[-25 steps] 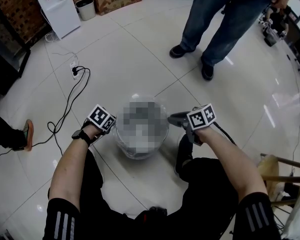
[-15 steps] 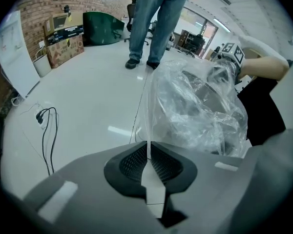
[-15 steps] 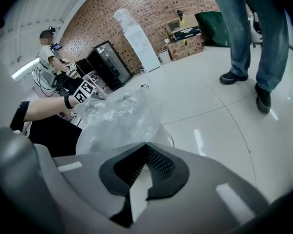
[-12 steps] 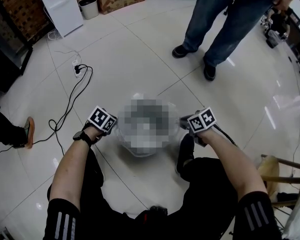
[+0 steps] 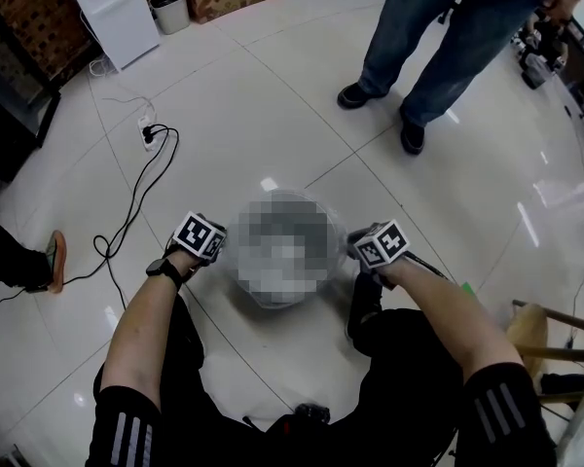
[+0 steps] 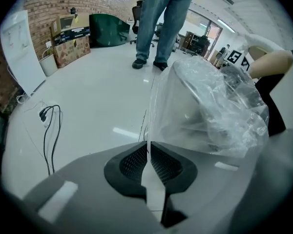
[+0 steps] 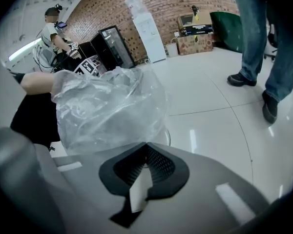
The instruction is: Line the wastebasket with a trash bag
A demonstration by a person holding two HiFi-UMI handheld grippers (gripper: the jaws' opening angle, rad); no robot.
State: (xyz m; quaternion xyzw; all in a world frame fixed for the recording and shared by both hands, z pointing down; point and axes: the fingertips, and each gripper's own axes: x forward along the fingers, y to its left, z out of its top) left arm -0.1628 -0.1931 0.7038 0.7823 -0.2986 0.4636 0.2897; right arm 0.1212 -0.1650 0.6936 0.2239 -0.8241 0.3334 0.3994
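The trash bag (image 7: 107,106) is thin clear film, almost weightless, limp and slippery. It crumples and balloons rather than holding a shape, and we judge it would stretch or tear if dragged hard against an edge. It is draped over the wastebasket (image 6: 185,106), which stands on the tiled floor (image 5: 273,115) directly in front of us and shows as a grey bulk through the plastic. The basket itself looks light, so a one-sided tug could tip or slide it. That makes the bag's loose hem, on opposite sides of the basket, the sensible place to take hold, with an even pull from both. The left claw (image 6: 147,150) is at the basket's left side, closed on a fold of the film that runs up as a pale strip between its pads. The right claw (image 7: 145,152) is at the basket's right side, also closed. The film comes right down to its tip and seems pinched there, though plastic this clear is hard to trace between dark pads. From above, the basket's mouth cannot be made out, so we cannot tell how deep the bag hangs inside or whether the hem is turned over the rim all the way round. The side of the basket away from us and its base are hidden by bunched film. Beyond the basket a bystander's legs (image 5: 438,37) are cut off at the frame's top.
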